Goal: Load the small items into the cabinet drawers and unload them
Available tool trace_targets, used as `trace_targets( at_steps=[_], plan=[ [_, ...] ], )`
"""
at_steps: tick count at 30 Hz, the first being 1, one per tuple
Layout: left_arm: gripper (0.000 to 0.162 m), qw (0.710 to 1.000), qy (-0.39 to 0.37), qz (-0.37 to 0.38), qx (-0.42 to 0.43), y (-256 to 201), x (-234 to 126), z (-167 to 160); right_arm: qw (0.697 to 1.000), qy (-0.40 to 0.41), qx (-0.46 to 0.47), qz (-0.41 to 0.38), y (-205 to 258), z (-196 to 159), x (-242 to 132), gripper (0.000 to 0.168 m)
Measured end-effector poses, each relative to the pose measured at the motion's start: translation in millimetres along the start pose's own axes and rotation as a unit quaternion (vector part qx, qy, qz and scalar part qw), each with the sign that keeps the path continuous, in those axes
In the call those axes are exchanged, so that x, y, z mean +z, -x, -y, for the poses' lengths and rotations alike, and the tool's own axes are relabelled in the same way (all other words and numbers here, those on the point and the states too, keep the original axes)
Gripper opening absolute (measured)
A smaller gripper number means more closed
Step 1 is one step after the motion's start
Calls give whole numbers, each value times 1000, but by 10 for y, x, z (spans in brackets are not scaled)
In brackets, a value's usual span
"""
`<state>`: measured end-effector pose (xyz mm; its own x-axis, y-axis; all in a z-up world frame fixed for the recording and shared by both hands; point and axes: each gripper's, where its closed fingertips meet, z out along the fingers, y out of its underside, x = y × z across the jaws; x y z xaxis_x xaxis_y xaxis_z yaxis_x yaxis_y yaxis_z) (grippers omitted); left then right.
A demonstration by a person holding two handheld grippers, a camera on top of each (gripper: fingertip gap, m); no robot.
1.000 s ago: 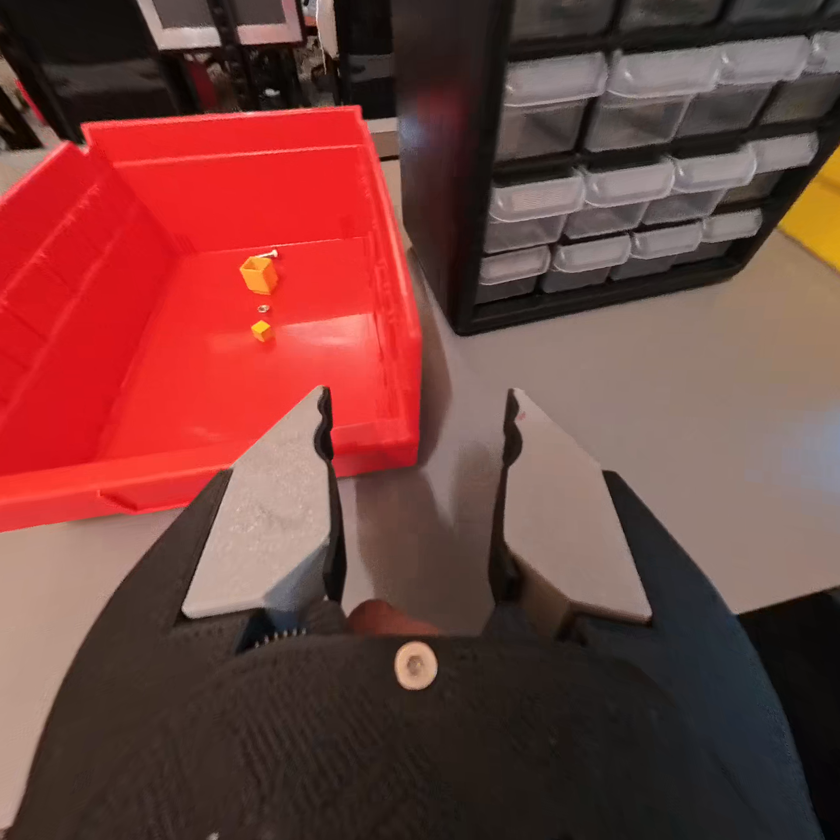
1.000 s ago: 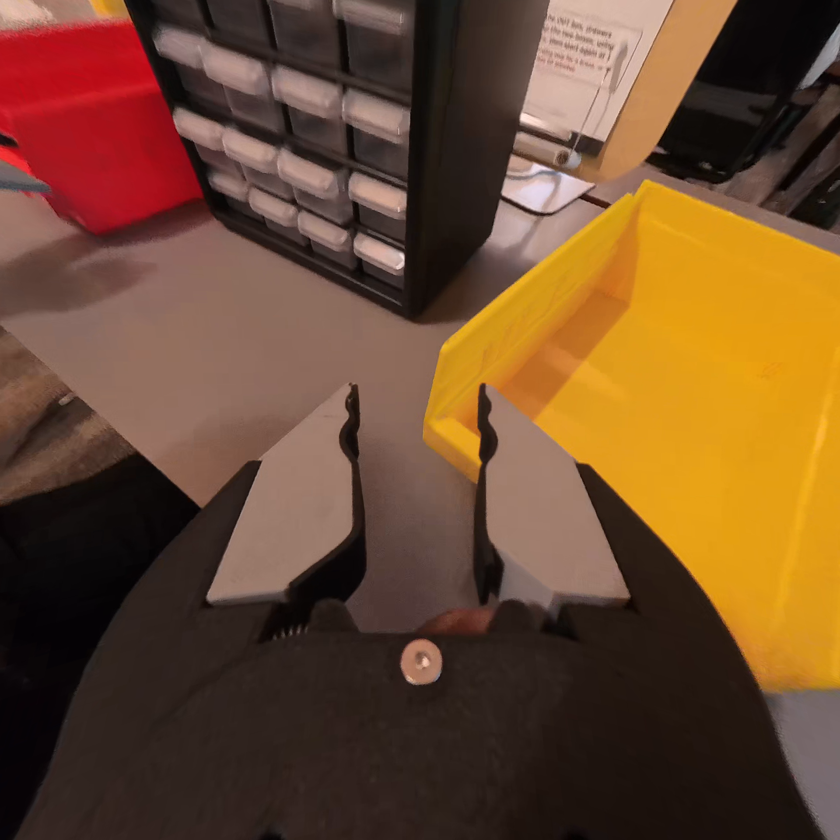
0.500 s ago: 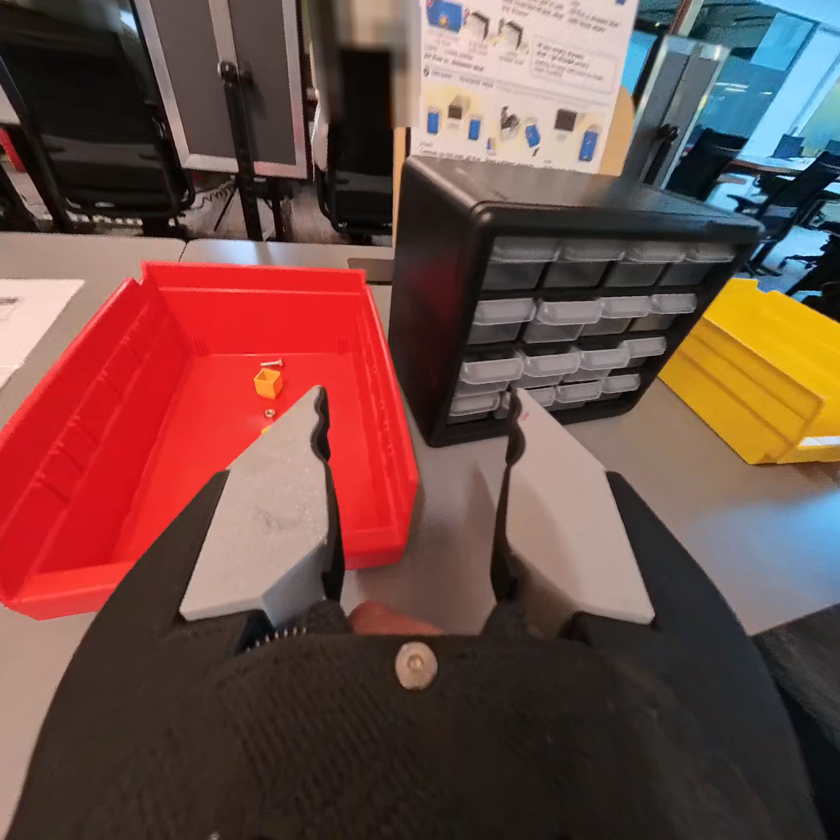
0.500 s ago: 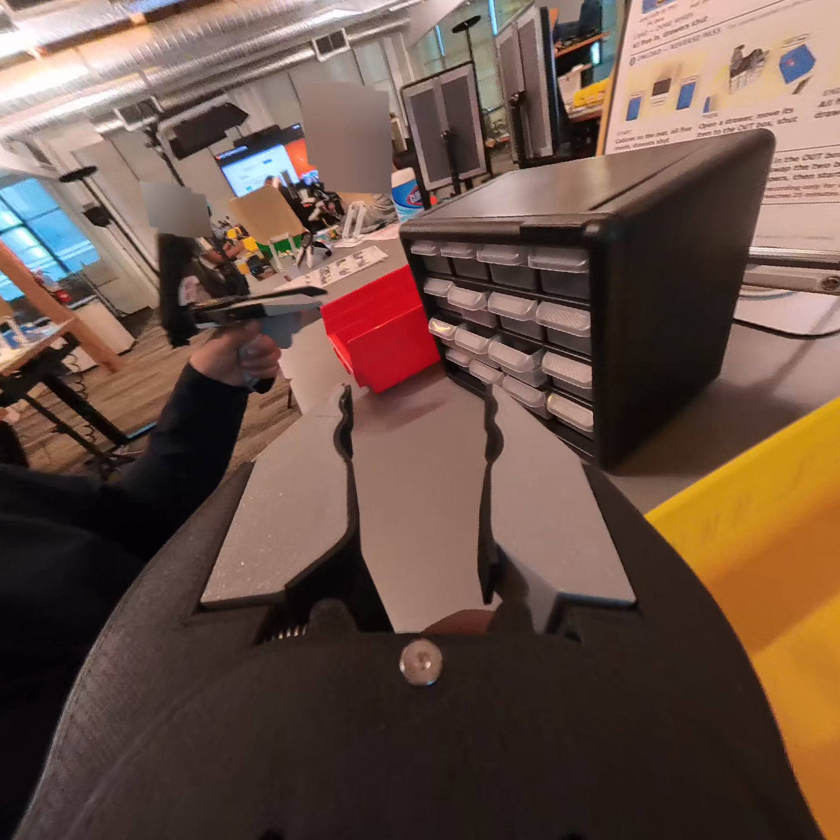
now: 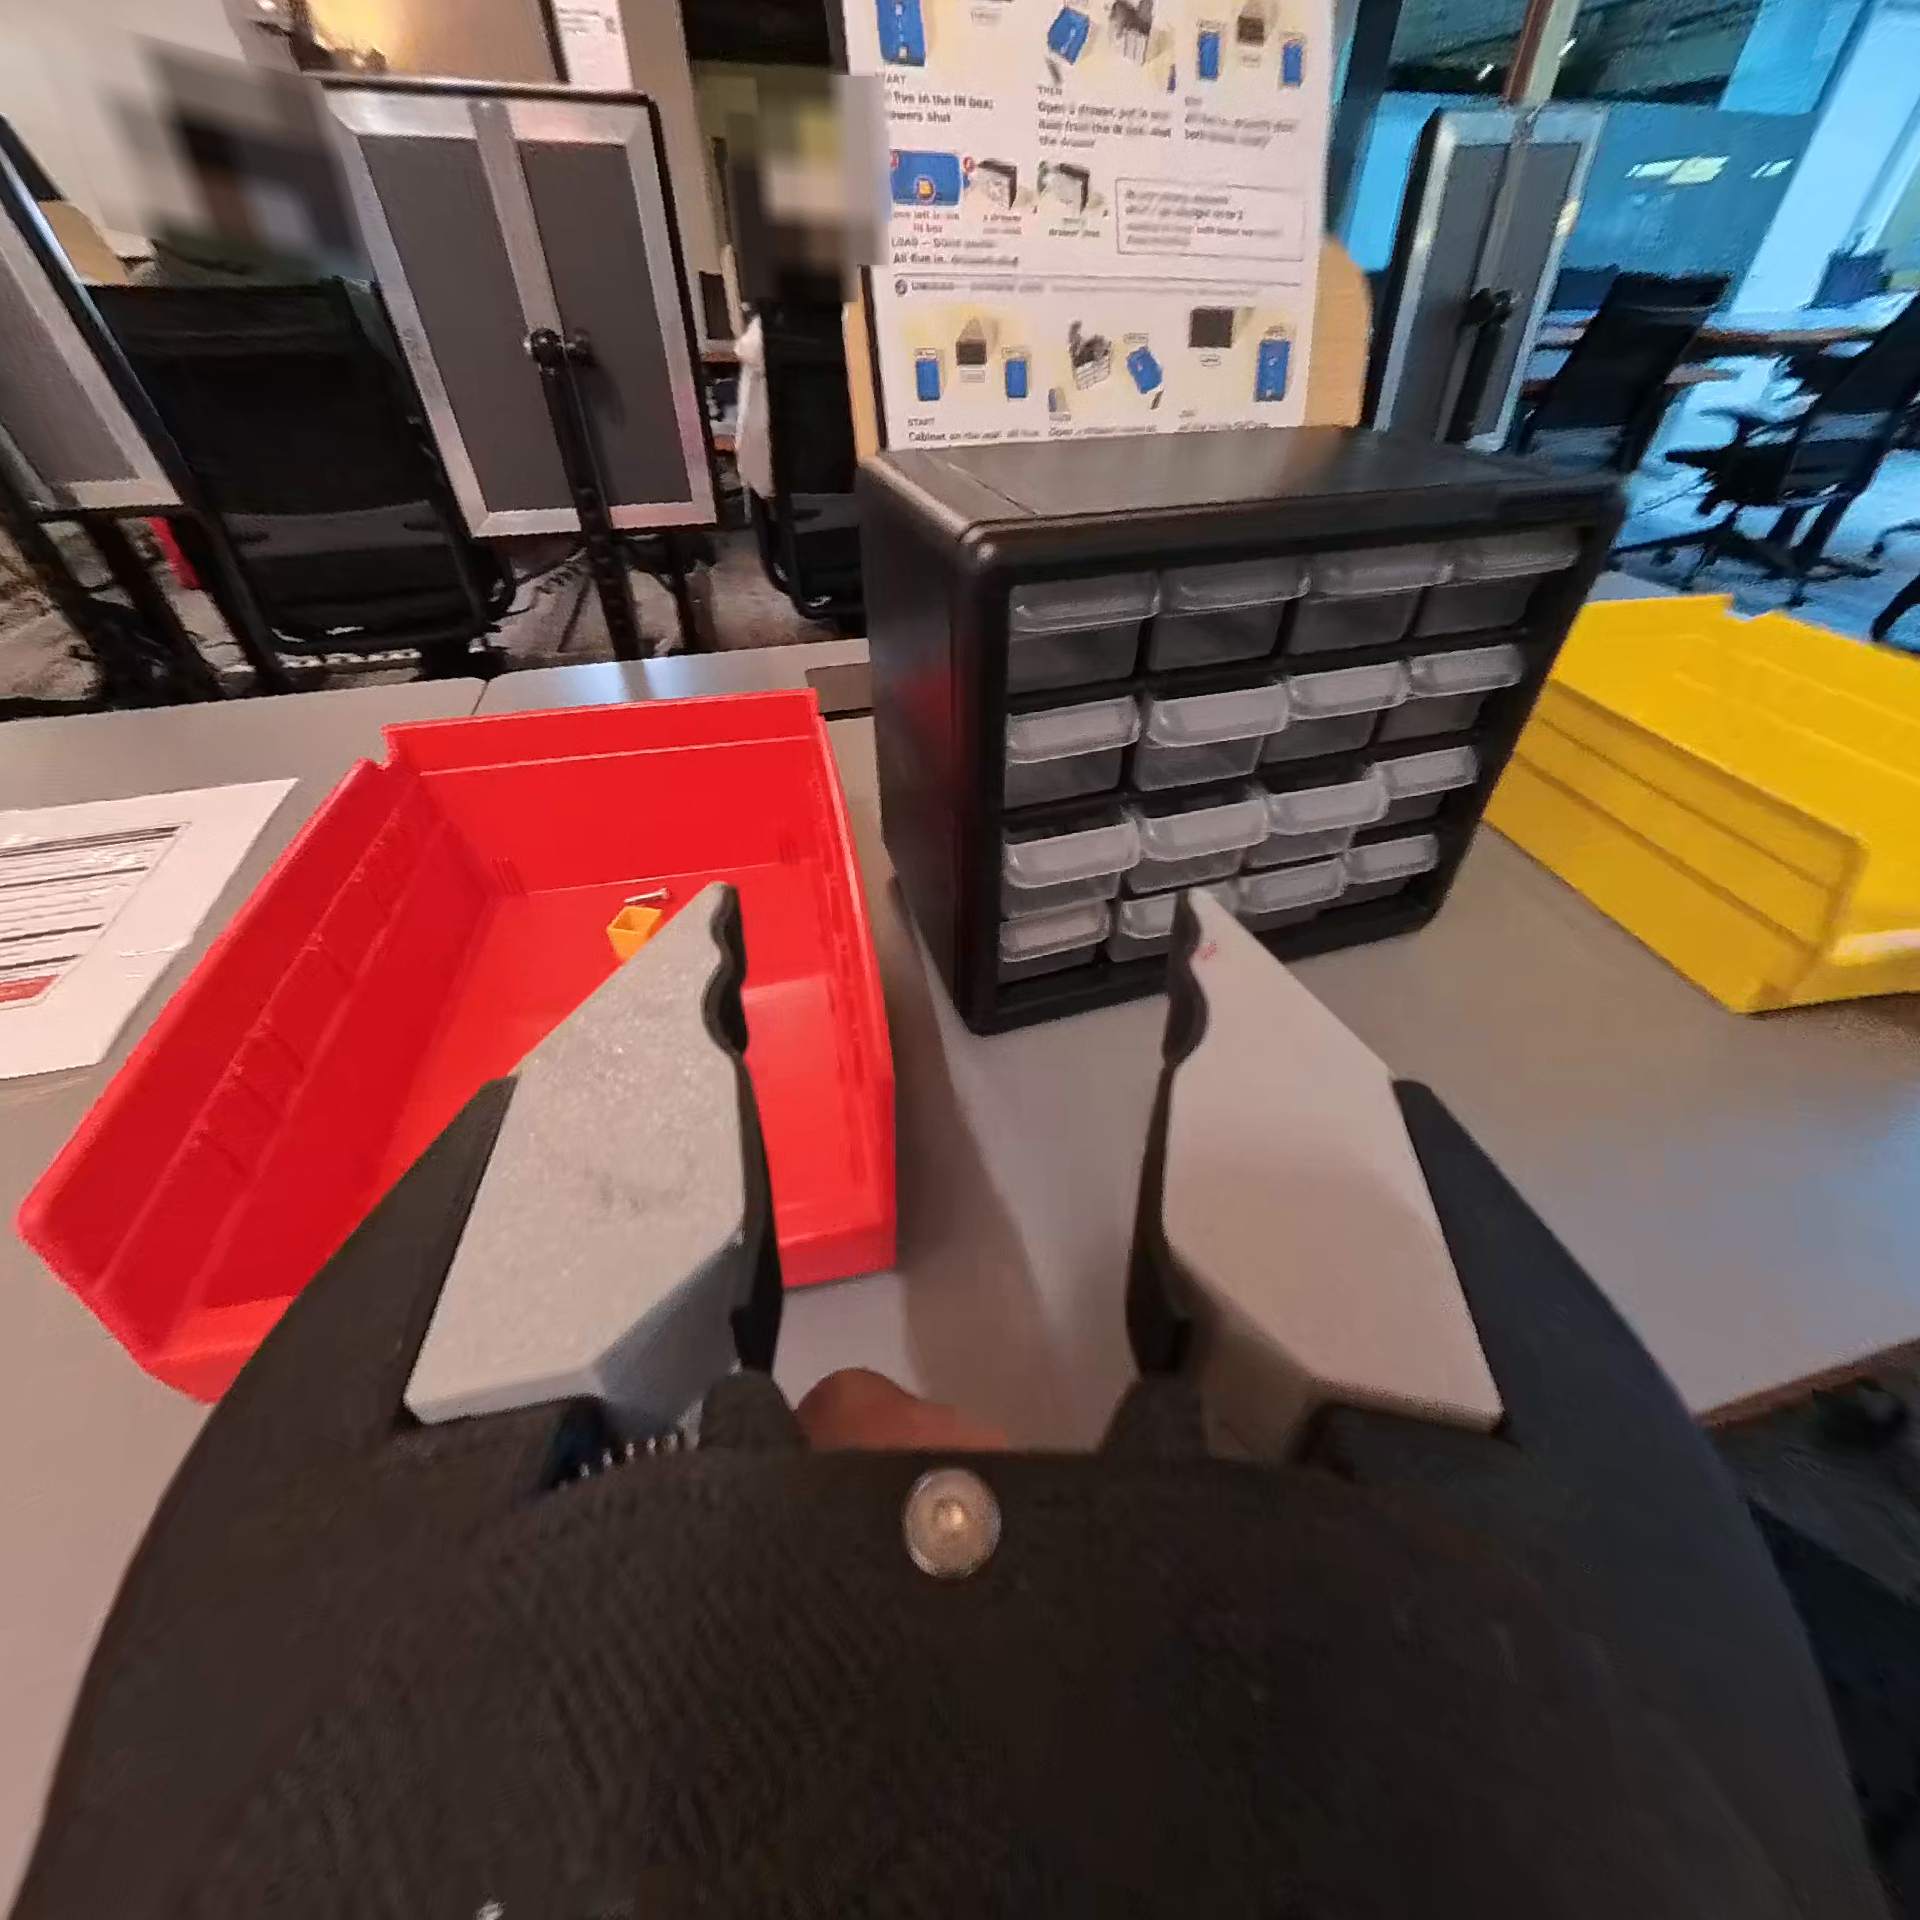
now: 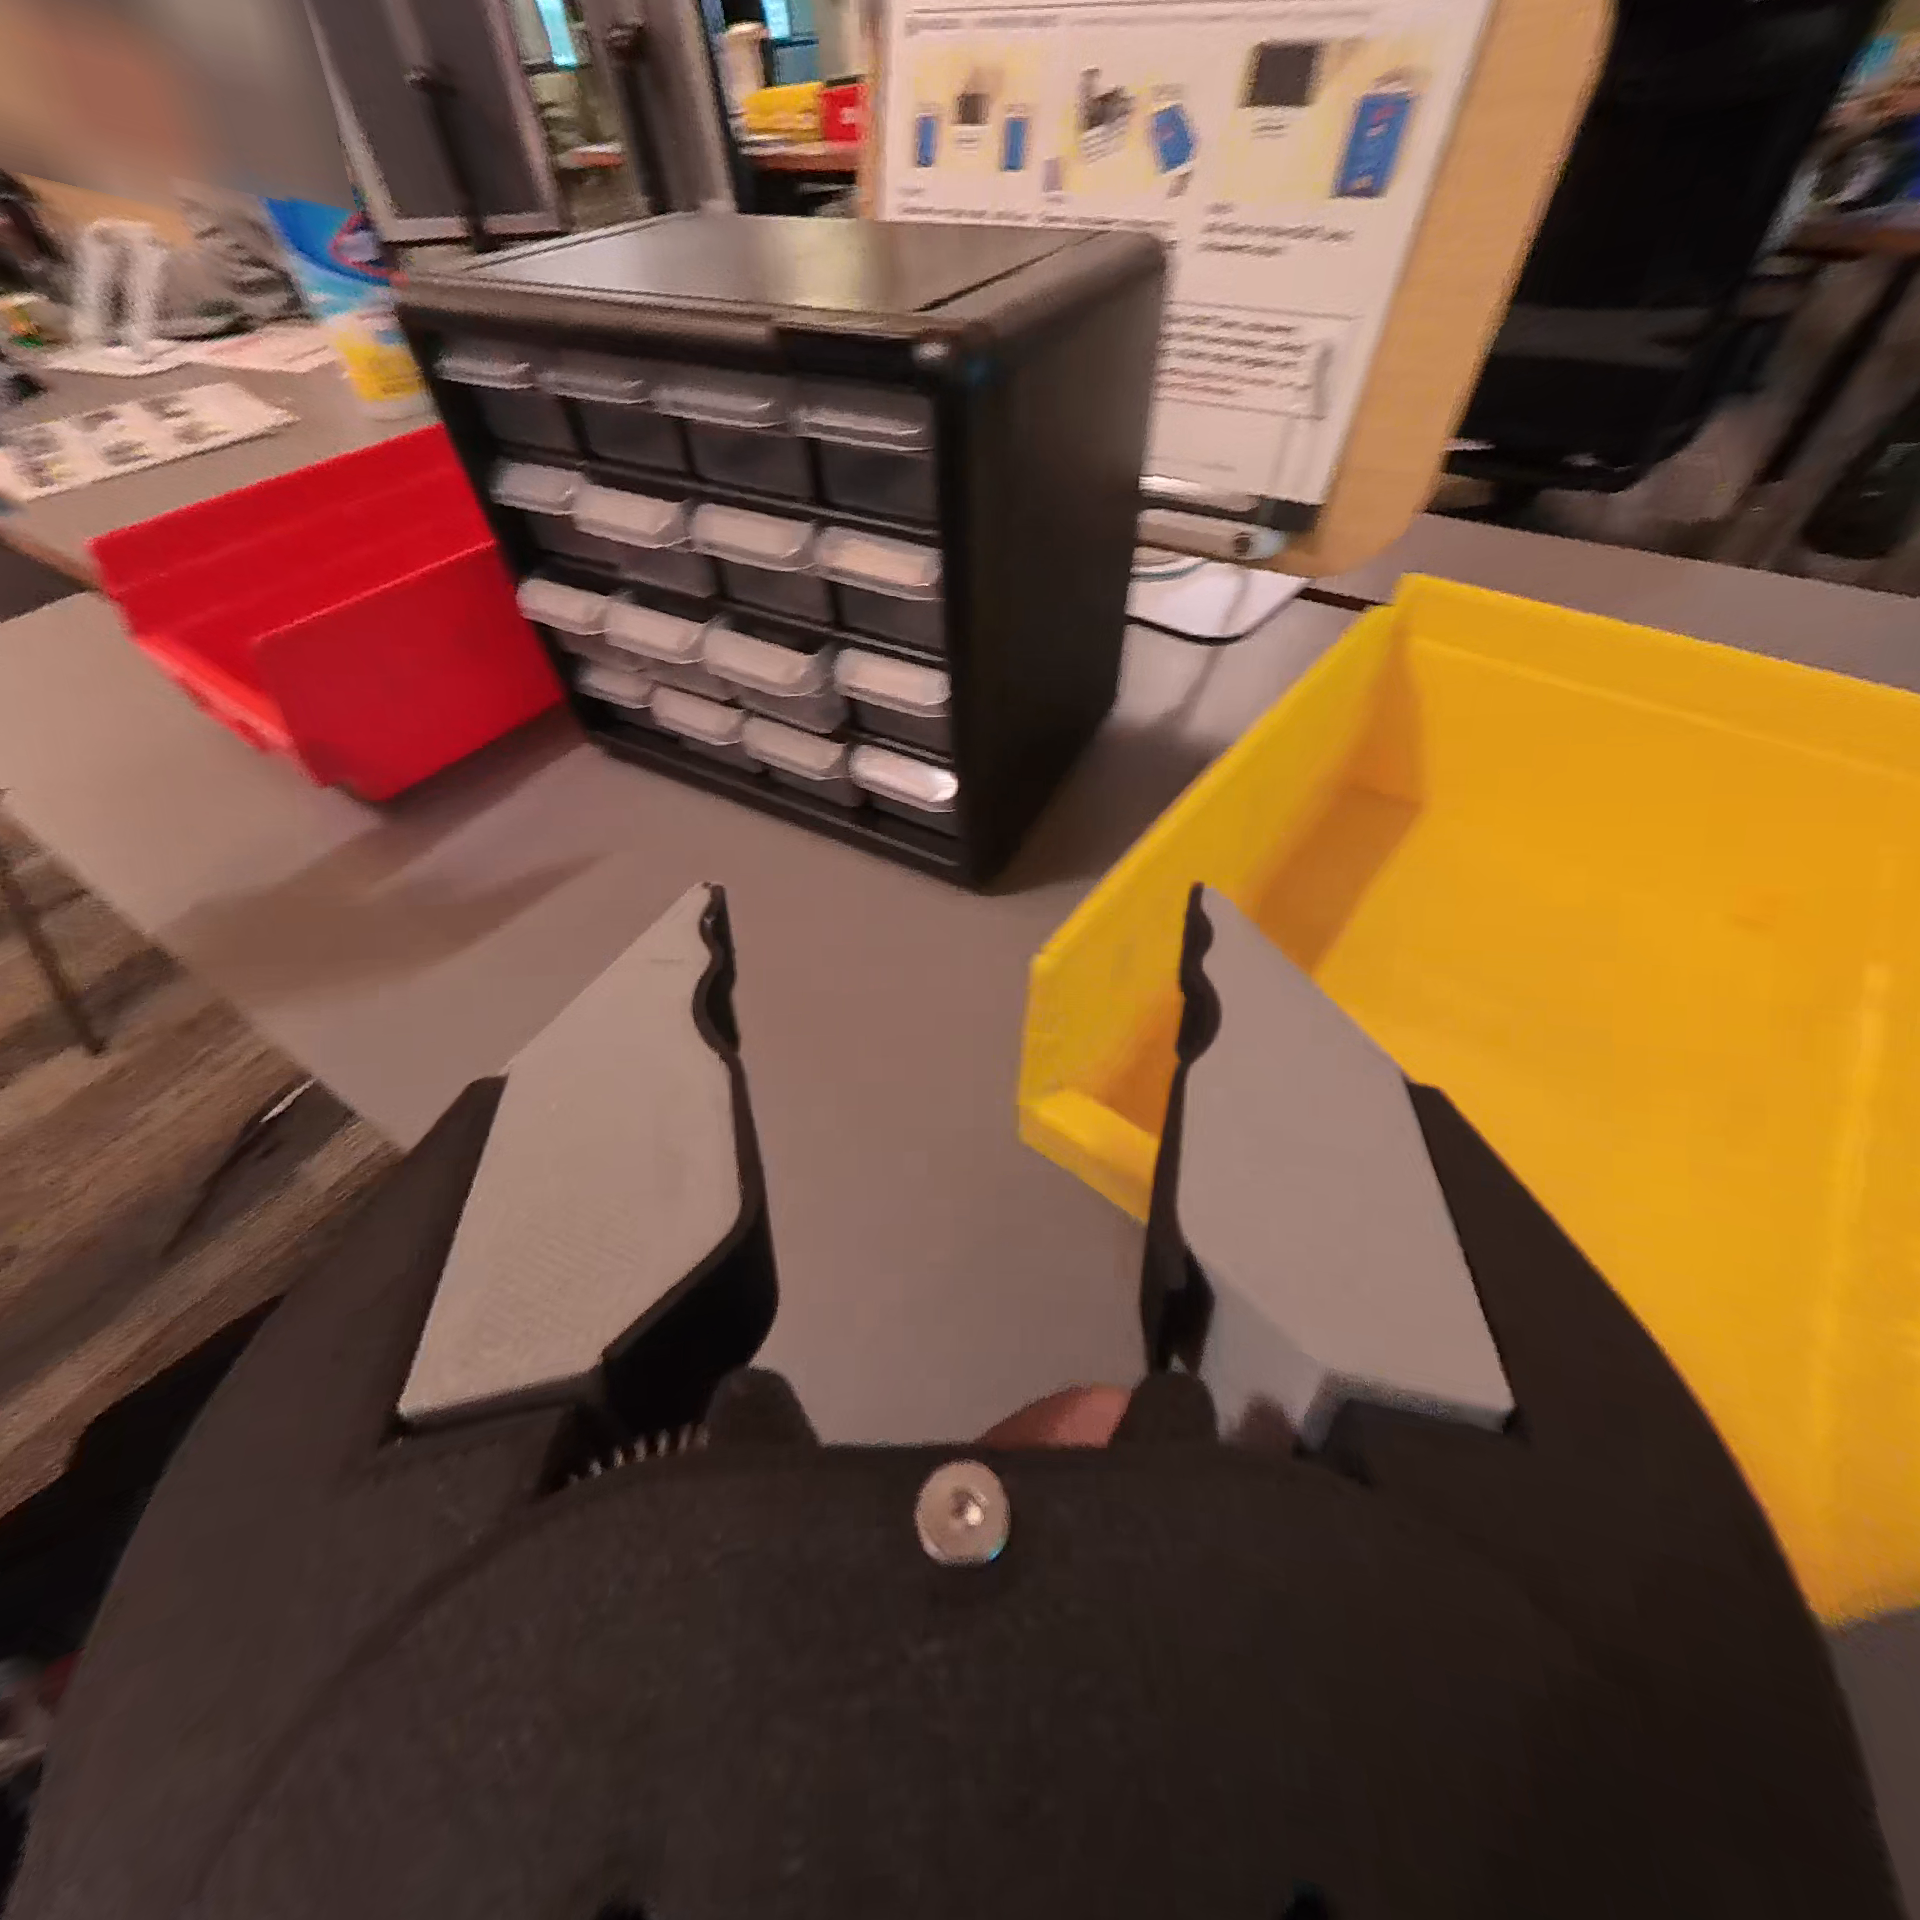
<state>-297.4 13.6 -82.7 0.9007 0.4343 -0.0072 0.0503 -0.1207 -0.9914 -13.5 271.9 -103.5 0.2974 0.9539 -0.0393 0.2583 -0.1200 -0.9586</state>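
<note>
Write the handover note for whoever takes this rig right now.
Left gripper: open, empty, held above the grey table between bin and cabinet.
Right gripper: open, empty, beside the yellow plastic bin, which looks empty where visible.
Small items: an orange cube and a small screw lie in the red plastic bin; the left finger hides part of its floor.
Black cabinet of clear plastic drawers: stands between the bins; all drawers look shut.
Done: nothing evident. Left: load the items, then unload.

Bkgd stuff, not task
Poster (image 5: 1091, 218) behind; paper sheet (image 5: 94, 914) on table (image 5: 1558, 1143) at left; chairs (image 5: 301, 468), metal doors (image 5: 520, 312) further back.
</note>
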Motion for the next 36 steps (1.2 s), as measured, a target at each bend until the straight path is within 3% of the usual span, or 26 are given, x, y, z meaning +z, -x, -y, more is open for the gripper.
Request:
trace_targets(
  at_steps=[3,6,10,14,16,19,22,25,36],
  plan=[
    [80,999,20,23,14,155,70,-125,998,-18,-8,-57,-328,32,-34,106],
    [78,998,6,55,6,439,119,-93,998,-51,13,-41,-448,117,-43,103],
    [77,996,-7,85,-1,690,188,-51,996,-66,3,-62,-649,149,33,85],
    [79,998,-4,64,2,645,361,-62,989,-33,-14,-145,-1007,79,188,115],
    [80,998,3,58,8,607,456,-68,984,-51,-15,-169,-1130,158,219,106],
    [83,999,-10,33,24,450,537,56,982,-59,-8,-181,-1241,246,226,107],
    [81,998,-39,15,48,328,554,240,986,-59,20,-157,-1224,298,248,124],
    [79,997,-55,-12,52,220,524,351,983,-62,38,-167,-1201,331,254,126],
    [77,997,-66,-24,34,201,330,443,950,-32,16,-309,-1487,-7,8,126]
  ],
)
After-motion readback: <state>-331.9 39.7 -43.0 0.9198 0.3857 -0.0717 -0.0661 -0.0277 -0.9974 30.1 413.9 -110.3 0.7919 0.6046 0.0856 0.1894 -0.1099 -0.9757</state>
